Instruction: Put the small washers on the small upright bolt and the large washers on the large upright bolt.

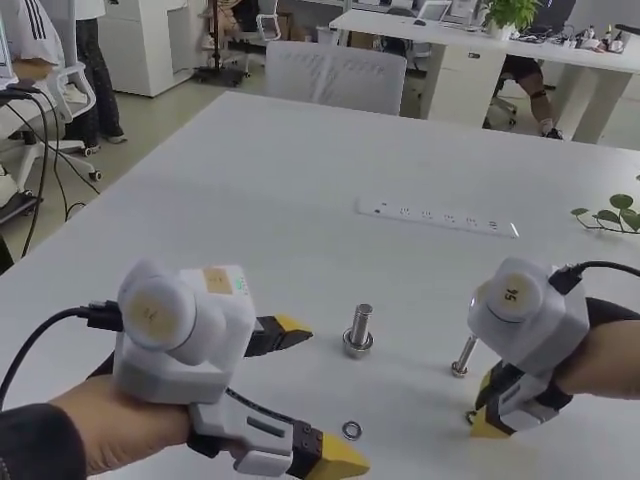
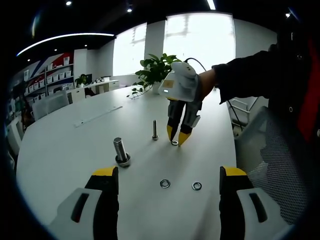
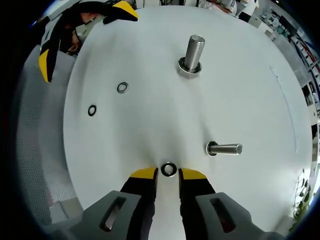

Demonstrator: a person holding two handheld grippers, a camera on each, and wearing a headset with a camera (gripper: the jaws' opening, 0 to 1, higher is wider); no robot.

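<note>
We are working at a white office tabletop [image 1: 300, 200]. The left hand-held gripper [image 2: 169, 171] is gaping wide. The right hand-held gripper [image 3: 168, 175] is hovering narrow, large bolt [image 3: 191, 55] well ahead, small bolt [image 3: 224, 148] near — a washer [image 3: 168, 169] is lying flat between its tips, seemingly unpinched.

The wide white matte table [image 1: 250, 180] carries a large upright steel bolt [image 1: 360, 328], a slimmer upright steel bolt [image 1: 462, 357], small loose metal ring washers [image 1: 351, 430] and a flat white power strip [image 1: 437, 217].
</note>
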